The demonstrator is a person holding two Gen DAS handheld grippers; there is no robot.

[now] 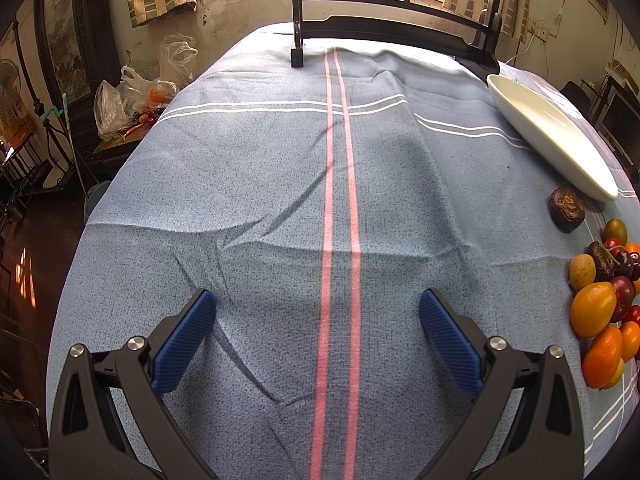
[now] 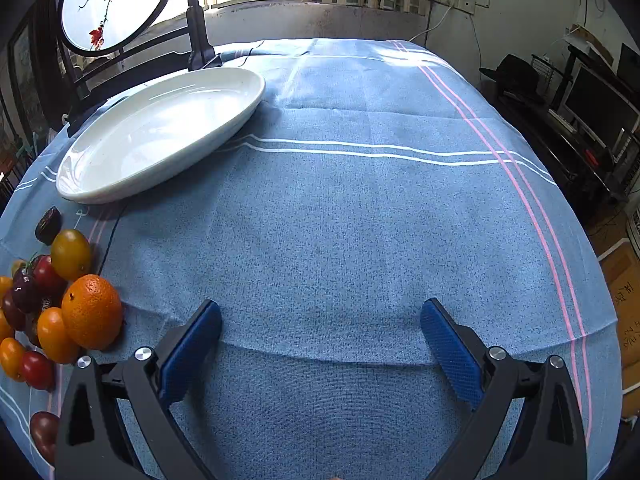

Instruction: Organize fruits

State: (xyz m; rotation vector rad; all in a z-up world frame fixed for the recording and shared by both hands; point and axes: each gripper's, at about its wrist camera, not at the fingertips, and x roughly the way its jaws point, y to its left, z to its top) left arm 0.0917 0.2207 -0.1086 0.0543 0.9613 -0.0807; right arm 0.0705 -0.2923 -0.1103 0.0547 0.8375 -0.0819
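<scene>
- The fruits [image 2: 52, 312] lie heaped on the blue tabletop [image 2: 340, 220]; in the right wrist view they sit at about 8 o'clock, in the left wrist view at about 4 o'clock.
- An orange [image 2: 92, 312] rests at the near edge of the heap, touching a yellow-orange oval fruit [image 2: 56, 336] and dark red ones [image 2: 28, 292] behind it.
- A yellow-green tomato-like fruit [image 2: 71, 254] sits at the far side of the heap, toward 10 o'clock.
- A dark brown wrinkled fruit [image 1: 566, 210] lies alone between the heap and the plate, just beside the plate's near end.
- The white oval plate [image 2: 160, 136] stands on the cloth at 10 o'clock in the right wrist view, with nothing in it.
- The left hand-held gripper [image 1: 316, 304] hangs over bare cloth, jaws wide apart, holding nothing.
- The right hand-held gripper [image 2: 320, 316] is likewise spread wide and empty, the orange just beside its left finger at 9 o'clock.
- A round painted screen [image 2: 116, 0] on a dark stand is at 11 o'clock behind the plate.
</scene>
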